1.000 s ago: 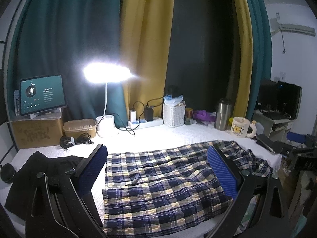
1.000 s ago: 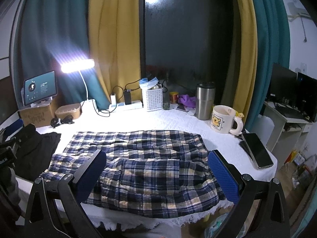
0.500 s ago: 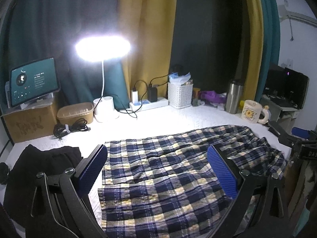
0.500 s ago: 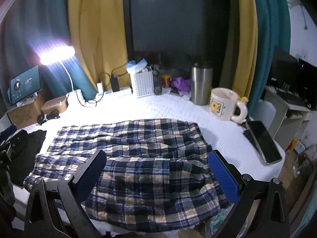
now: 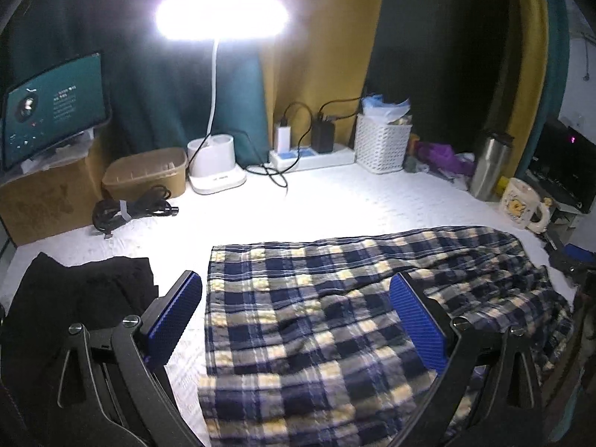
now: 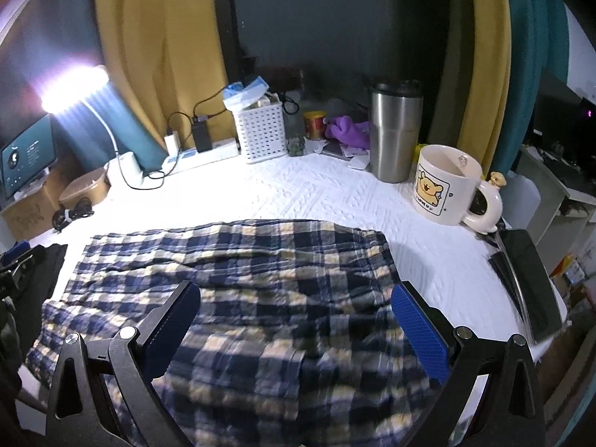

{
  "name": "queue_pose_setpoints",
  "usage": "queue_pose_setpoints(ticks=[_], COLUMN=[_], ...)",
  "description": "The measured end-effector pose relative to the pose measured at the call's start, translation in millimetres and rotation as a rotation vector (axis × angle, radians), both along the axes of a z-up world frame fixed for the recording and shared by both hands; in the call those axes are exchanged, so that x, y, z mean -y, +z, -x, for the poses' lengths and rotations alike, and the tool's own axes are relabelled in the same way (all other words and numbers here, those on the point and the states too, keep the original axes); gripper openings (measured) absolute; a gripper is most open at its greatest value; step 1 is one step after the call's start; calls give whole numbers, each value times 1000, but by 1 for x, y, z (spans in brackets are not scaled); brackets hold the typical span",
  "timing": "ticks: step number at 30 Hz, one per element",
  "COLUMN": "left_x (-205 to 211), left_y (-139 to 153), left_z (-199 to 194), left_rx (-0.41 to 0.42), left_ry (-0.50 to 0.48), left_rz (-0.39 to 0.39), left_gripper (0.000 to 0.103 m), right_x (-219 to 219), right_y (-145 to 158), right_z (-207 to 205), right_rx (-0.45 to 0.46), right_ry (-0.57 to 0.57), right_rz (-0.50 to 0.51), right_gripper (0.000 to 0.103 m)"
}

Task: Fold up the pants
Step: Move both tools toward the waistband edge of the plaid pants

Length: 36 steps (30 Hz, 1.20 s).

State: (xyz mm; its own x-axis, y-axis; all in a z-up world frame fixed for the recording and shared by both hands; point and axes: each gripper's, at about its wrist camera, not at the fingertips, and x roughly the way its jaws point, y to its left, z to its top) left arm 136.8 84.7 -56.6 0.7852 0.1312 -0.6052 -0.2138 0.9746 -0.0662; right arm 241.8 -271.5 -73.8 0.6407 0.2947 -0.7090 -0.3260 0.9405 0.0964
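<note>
Blue, white and yellow plaid pants (image 5: 316, 316) lie spread flat on the white-covered table, also seen in the right wrist view (image 6: 260, 290). My left gripper (image 5: 296, 316) is open, hovering over the pants' left end, jaws wide with nothing between them. My right gripper (image 6: 294, 324) is open over the pants' right end near the front edge, empty. Each gripper's blue pads (image 5: 417, 320) straddle the cloth without touching it, as far as I can tell.
A black garment (image 5: 74, 298) lies left of the pants. At the back stand a bright desk lamp (image 5: 219, 18), tablet (image 5: 52, 104), brown container (image 5: 145, 171), power strip (image 5: 313, 156), white basket (image 6: 260, 130), steel tumbler (image 6: 395, 130) and bear mug (image 6: 447, 186). A phone (image 6: 529, 279) lies at right.
Both grippers have moved forward and lower toward the pants, so the cloth fills more of each view. Both stay open. The pants have not moved.
</note>
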Motion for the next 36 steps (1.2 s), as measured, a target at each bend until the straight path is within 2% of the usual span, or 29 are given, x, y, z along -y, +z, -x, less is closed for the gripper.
queue_pose_setpoints(ticks=[15,21,25,28,32,36], left_x=[-44,-63,-71,-66,-56,-55], left_y=[-44,-62,-75,-79,-85,-85], left_z=[-86,-112,-122,-124,-125,-122], left_rx=[-211,-281,-329,-339,-356,-340], left_ry=[-3,4,6,-31,-83,-82], left_rz=[-10,-14,-11,-14,-24,-9], left_gripper=[100,100,90,82,79,76], right_x=[18,35,39,35,26,24], right_y=[-14,-40,-61,-73,-84,-89], right_z=[-84,-126,-144,-148,-148,-146], right_rx=[-62,-151,-218,-247,-264,-257], right_ry=[-5,-35,-41,-36,-11,1], right_rz=[15,-4,-18,-14,-1,15], right_gripper=[103,103,102,98,94,90])
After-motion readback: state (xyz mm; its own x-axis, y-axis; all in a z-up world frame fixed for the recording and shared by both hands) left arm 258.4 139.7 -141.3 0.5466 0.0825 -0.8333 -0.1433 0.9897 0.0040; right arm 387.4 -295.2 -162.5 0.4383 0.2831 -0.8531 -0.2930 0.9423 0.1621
